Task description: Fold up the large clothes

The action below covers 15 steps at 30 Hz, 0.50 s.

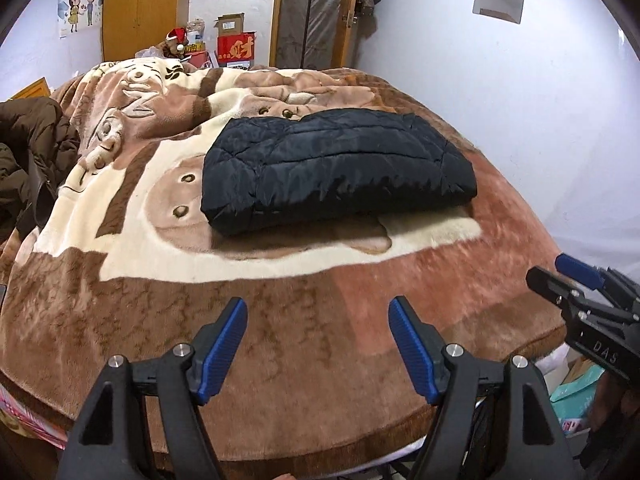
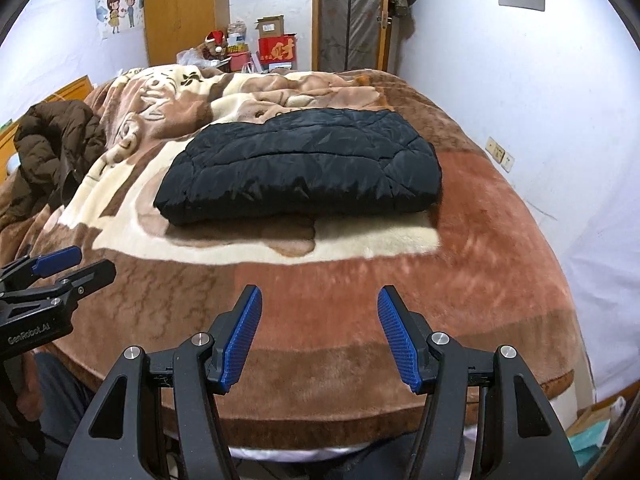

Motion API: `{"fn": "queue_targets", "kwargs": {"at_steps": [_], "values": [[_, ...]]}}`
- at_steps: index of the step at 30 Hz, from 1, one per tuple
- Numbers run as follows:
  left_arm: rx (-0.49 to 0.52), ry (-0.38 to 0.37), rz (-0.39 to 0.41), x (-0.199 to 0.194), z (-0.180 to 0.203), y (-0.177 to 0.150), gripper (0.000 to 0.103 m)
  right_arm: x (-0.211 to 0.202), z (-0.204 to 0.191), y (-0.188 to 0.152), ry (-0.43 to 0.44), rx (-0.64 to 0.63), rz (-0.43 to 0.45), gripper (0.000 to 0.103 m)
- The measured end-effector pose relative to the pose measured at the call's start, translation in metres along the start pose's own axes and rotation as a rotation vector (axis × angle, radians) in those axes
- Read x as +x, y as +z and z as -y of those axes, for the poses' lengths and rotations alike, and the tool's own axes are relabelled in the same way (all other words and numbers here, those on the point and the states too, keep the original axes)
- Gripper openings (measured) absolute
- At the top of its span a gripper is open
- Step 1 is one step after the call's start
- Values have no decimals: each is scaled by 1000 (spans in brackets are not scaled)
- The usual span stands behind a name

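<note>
Hovering over the near edge of the bed, I hold my left gripper (image 1: pixel 316 312) with its blue ribbed pads spread wide apart and nothing between them, and my right gripper (image 2: pixel 320 300) the same way, jaws parted and empty above the plush brown and cream cartoon-print blanket (image 2: pixel 360 280). Each gripper shows in the other's view at the side: the right one carries the letters "DAS" on its black body, and the left one reads "GenRobot.AI" in white. The black quilted puffer jacket (image 1: pixel 336 168), already folded into a thick rectangular bundle, lies flat on the blanket near the middle of the bed, well ahead of both grippers and touched by neither. A dark brown puffy coat (image 1: pixel 32 156) sits crumpled in a heap at the left side of the bed, apart from the black one. Beyond the far end of the bed a red cardboard box (image 2: pixel 277 51) bears a large gold Chinese character, with an open plain carton behind it and a small red Santa hat (image 2: pixel 215 38) to its left. A cartoon couple poster (image 2: pixel 120 10) hangs on the white wall beside a wooden wardrobe (image 2: pixel 180 8).
</note>
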<state>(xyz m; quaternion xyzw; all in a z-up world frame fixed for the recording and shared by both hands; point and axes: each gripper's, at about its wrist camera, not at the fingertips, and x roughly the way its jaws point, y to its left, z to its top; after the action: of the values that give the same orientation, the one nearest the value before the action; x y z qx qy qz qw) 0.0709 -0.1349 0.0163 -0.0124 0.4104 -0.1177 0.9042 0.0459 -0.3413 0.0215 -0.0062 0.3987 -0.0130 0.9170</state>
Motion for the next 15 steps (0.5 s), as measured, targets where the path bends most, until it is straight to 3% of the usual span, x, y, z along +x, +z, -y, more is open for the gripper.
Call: {"fn": "queue_targets", "kwargs": {"at_steps": [15], "values": [[3, 25, -2, -2, 6, -1, 75, -5, 1, 3, -6, -9, 6, 61]]}}
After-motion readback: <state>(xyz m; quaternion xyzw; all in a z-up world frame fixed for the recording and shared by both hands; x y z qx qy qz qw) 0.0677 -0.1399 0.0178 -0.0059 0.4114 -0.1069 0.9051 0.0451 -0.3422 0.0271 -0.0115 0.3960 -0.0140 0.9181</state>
